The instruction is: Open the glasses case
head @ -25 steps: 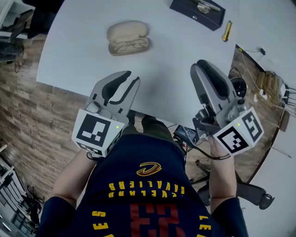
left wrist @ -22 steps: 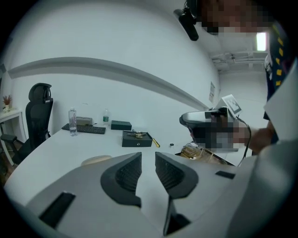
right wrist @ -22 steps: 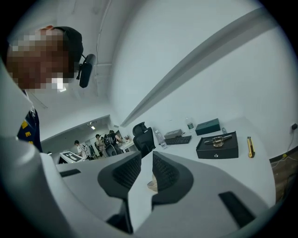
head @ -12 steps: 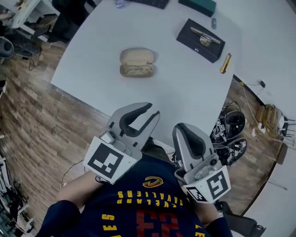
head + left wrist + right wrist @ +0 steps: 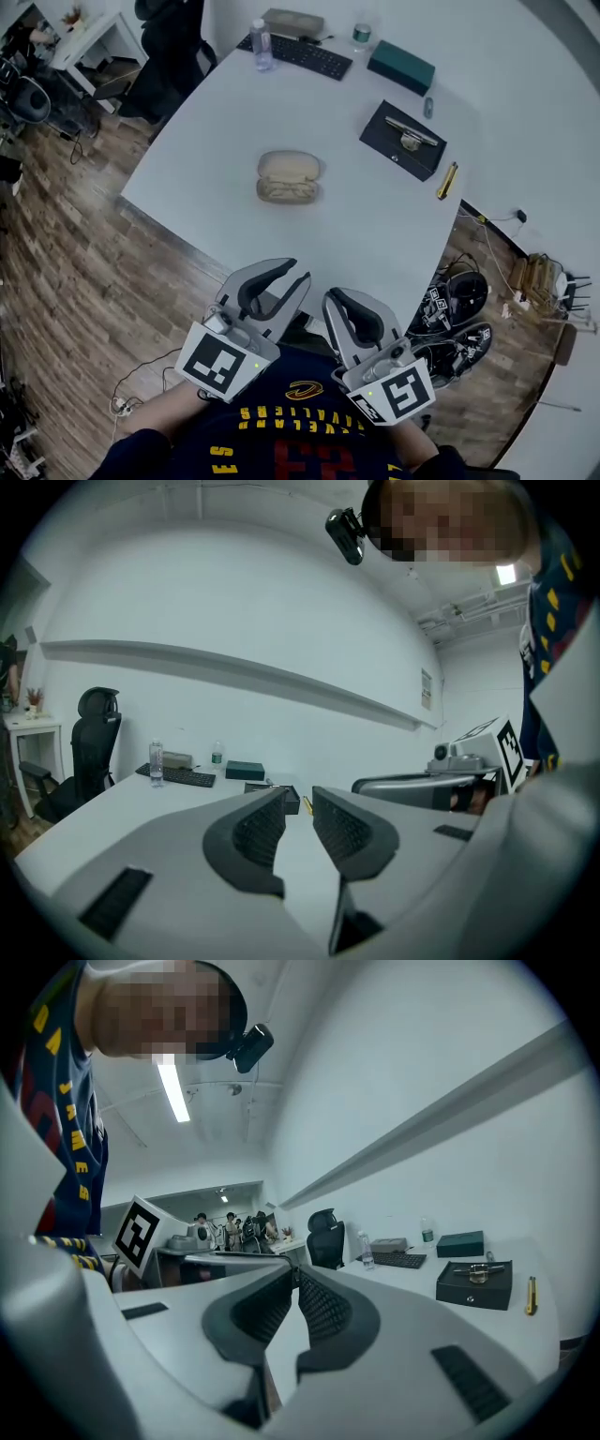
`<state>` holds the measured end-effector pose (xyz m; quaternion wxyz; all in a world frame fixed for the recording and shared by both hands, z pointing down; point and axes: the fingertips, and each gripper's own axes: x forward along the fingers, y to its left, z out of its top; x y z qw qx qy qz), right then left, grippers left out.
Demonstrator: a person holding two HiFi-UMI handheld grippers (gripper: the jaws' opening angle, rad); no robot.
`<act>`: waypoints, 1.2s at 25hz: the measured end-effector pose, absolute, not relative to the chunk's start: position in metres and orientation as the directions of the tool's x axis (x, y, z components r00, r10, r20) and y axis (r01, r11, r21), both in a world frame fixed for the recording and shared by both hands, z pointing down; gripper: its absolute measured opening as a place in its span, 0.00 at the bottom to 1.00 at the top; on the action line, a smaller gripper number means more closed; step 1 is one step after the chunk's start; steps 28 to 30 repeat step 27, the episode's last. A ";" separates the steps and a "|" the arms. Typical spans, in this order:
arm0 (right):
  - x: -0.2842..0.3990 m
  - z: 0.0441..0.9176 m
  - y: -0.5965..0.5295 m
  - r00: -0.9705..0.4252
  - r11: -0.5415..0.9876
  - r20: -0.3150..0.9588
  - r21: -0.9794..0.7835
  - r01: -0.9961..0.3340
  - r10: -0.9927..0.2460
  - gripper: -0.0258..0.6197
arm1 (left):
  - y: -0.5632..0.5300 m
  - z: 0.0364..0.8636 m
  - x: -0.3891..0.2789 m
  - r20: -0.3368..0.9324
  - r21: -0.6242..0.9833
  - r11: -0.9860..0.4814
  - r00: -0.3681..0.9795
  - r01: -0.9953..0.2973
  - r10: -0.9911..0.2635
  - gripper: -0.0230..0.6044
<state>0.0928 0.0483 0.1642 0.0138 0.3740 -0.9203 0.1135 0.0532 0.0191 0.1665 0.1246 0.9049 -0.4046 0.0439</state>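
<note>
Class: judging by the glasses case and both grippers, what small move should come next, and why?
Probably just rest both: the beige oval glasses case already lies open on the white table, glasses showing. The left gripper, open, and right gripper, jaws just closed on nothing, hang off the table's near edge, clear of it.

On my feed, a white table (image 5: 375,216) over wood flooring (image 5: 66,234), keyboard (image 5: 294,55) and water bottle (image 5: 262,45) at its far edge, green box (image 5: 401,67) beside them, open black box (image 5: 403,140) and small yellow object (image 5: 447,180) along the right edge, black office chair (image 5: 173,52) beyond the far left corner.
</note>
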 end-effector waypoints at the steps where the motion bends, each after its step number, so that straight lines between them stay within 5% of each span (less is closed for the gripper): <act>1: 0.088 0.162 0.046 -0.721 0.697 0.110 -0.192 -0.691 -0.684 0.09 | 0.018 0.164 0.046 0.177 0.190 -0.634 0.661 -0.750 -0.729 0.20; 30: 0.003 0.159 0.032 -0.666 0.654 0.180 -0.129 -0.745 -0.724 0.09 | -0.003 0.160 -0.045 0.120 0.204 -0.666 0.694 -0.717 -0.710 0.20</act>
